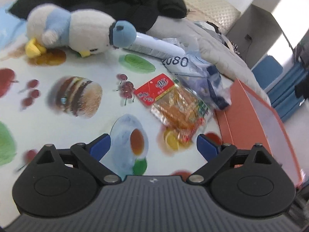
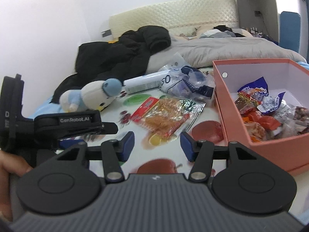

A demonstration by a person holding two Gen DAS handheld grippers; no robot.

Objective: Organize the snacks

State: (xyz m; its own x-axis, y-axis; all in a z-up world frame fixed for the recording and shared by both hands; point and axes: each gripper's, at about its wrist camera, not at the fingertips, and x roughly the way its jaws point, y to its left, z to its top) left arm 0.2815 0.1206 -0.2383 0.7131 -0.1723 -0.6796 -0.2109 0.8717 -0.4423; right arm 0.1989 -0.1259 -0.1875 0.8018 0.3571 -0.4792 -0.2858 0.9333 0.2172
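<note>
Salmon-pink cardboard forms the box (image 2: 237,114) at the right of the bed, its white inside already heaped with wrapped snacks (image 2: 258,112); in the left wrist view only the box's near wall (image 1: 249,119) shows, at the right edge. Just left of the box, on a sheet printed with fruit and a hamburger (image 1: 77,114), lies a clear snack packet with a red header (image 1: 173,100); the orange strips inside it show through the film, and the same packet (image 2: 166,116) sits ahead of the right gripper, apart from the box. Behind the packet lies a crumpled blue-and-clear wrapper (image 2: 191,86), and beside that a white tube (image 2: 143,84) lying on its side; one end of the tube is close to a plush penguin (image 1: 77,32) in white and pale blue, which lies tipped over. A black jacket (image 2: 119,52) is piled behind the toy, against a grey duvet (image 2: 231,50).

The left gripper (image 1: 153,148) hovers over the sheet with its blue pads spread wide and nothing between them; the packet's lower end lies just beyond its fingertips. The right gripper (image 2: 157,145) is parted about halfway, its jaws likewise empty, short of the packet; the left tool's black body appears at its left, held in a hand (image 2: 9,166).
</note>
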